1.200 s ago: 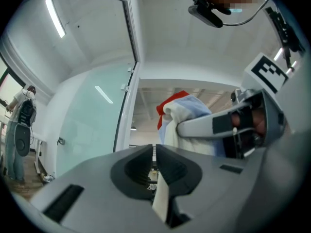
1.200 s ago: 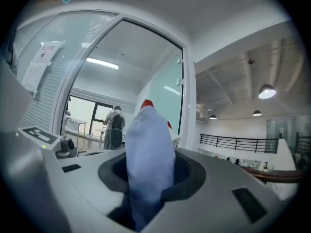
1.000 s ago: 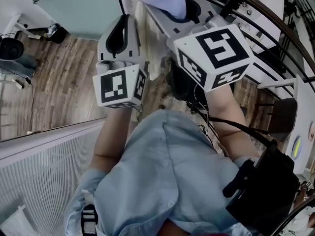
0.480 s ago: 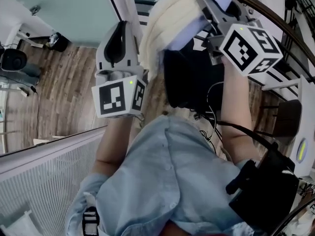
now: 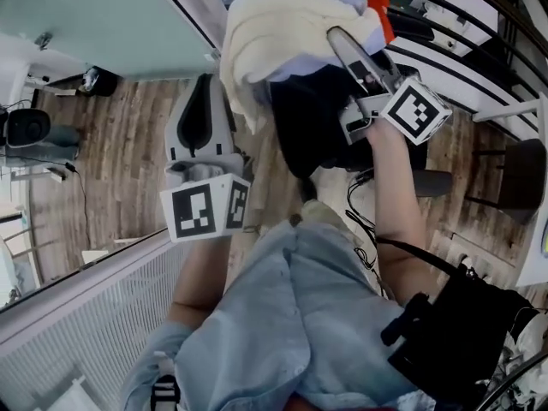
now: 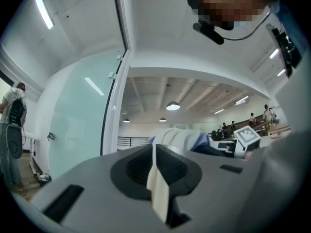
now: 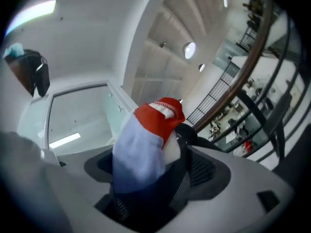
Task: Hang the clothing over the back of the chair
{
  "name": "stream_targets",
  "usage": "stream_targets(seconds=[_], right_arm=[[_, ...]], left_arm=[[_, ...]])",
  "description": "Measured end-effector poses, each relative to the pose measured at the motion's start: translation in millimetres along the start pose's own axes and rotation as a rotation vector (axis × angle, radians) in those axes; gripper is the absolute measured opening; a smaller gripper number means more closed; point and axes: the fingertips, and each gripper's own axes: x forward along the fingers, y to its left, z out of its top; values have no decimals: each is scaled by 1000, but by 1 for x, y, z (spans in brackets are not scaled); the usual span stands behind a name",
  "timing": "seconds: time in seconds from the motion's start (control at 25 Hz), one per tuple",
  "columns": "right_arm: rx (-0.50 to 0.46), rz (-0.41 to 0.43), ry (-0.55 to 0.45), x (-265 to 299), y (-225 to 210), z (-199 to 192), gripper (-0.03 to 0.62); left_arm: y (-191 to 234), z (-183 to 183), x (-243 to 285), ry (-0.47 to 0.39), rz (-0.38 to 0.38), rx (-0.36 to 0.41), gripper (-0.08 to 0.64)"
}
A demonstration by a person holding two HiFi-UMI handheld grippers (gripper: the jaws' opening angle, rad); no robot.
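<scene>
Since the earlier frames the right gripper (image 5: 341,43) has swung out from close under the camera to the chair (image 5: 318,131) and rolled over, so its marker cube (image 5: 417,110) shows smaller. The clothing (image 5: 276,31), then only a scrap at the top edge, now lies bunched on top of the black chair back. The left gripper (image 5: 208,82) has sunk a little.

Hidden or unclear: the person's light-blue shirt (image 5: 291,315) and a black pouch (image 5: 454,341) at the waist fill the near foreground. The chair's seat and legs are largely screened by the right forearm and the cloth. Whether the garment hangs down the far side of the back cannot be told.

Left gripper view: jaws together, clamped on a thin cream strip of the clothing (image 6: 159,191).

Right gripper view: jaws opening and standing well apart, with a lavender-and-red fold of the clothing (image 7: 138,152) loose between them.

Surroundings, near to far: white grille panel (image 5: 77,324) at lower left, wooden floor (image 5: 128,144), pale glass partition (image 5: 103,15), curved railing (image 7: 245,74) beyond the chair. A bystander (image 6: 12,125) stands at the far left edge of the left gripper view.
</scene>
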Motion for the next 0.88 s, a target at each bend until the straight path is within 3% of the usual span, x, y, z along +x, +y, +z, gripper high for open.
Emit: stream_targets(seconds=[0.16,0.28,0.64,0.88], right_arm=[[229,32,-58,-25,-22,-28,423],[259,-9,-71,-43,-29,-41,423],[120,-186,-43,-97,-6,-54,423],[-276,-194,23,-128,93,-46,422]], left_arm=[[-2,-3,-16,14,-13,-1,27],[-8,-6,-23,29,-33,-1,27],[-28,11,-70,-31,-76,-26,26],[-60,26,-104,-69,-143,-51,26]])
